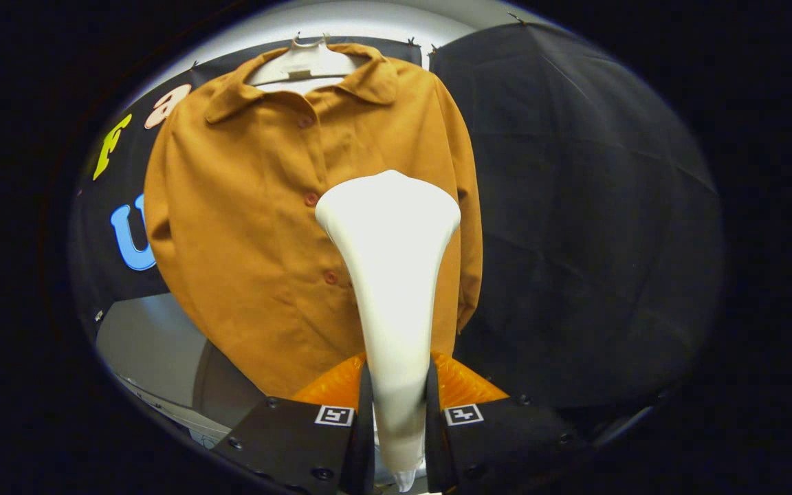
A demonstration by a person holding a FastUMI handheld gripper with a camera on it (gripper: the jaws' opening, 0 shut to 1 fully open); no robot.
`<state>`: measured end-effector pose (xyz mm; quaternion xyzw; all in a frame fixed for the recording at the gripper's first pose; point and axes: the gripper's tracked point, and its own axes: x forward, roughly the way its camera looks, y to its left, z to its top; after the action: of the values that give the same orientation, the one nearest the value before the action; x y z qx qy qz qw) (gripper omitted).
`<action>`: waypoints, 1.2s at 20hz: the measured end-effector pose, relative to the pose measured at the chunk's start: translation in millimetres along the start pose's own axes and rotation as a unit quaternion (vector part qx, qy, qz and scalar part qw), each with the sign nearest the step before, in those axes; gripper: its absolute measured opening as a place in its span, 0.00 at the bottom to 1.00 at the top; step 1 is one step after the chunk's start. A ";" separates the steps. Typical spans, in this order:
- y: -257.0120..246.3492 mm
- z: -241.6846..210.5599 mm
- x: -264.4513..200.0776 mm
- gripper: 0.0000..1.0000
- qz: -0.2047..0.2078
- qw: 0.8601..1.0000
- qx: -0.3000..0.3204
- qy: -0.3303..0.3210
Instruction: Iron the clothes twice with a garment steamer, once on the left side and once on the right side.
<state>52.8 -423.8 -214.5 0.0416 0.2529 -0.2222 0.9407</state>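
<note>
A mustard-brown button-up shirt (251, 227) hangs on a white hanger (306, 63) against the booth's black cloth wall. My gripper (397, 395) is shut on the handle of a white garment steamer (392, 275), both fingers pressing its narrow neck. The steamer's wide head points away from me and sits in front of the shirt's right half, just right of the button row, at about mid-chest height. Whether the head touches the fabric I cannot tell. The steamer hides part of the shirt's right front.
Black cloth wall (588, 220) stretches to the right of the shirt. A grey surface (148, 344) shows below the shirt's left hem.
</note>
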 end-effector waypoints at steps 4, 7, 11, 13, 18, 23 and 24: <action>57.7 46.7 -35.3 0.33 0.029 0.997 -0.019 -0.063; 100.9 67.2 -65.0 0.33 0.046 0.994 -0.032 -0.098; 178.4 88.5 -107.4 0.33 0.088 0.987 -0.043 -0.128; 215.1 88.7 -131.8 0.32 0.112 0.983 -0.048 -0.137; 300.0 81.0 -182.8 0.33 0.171 0.973 -0.045 -0.151; 352.2 68.4 -229.0 0.32 0.198 0.966 -0.051 -0.156; 359.5 64.6 -238.2 0.33 0.201 0.965 -0.055 -0.157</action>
<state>56.0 -18.8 -52.9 0.0047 0.1006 -0.0184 0.9947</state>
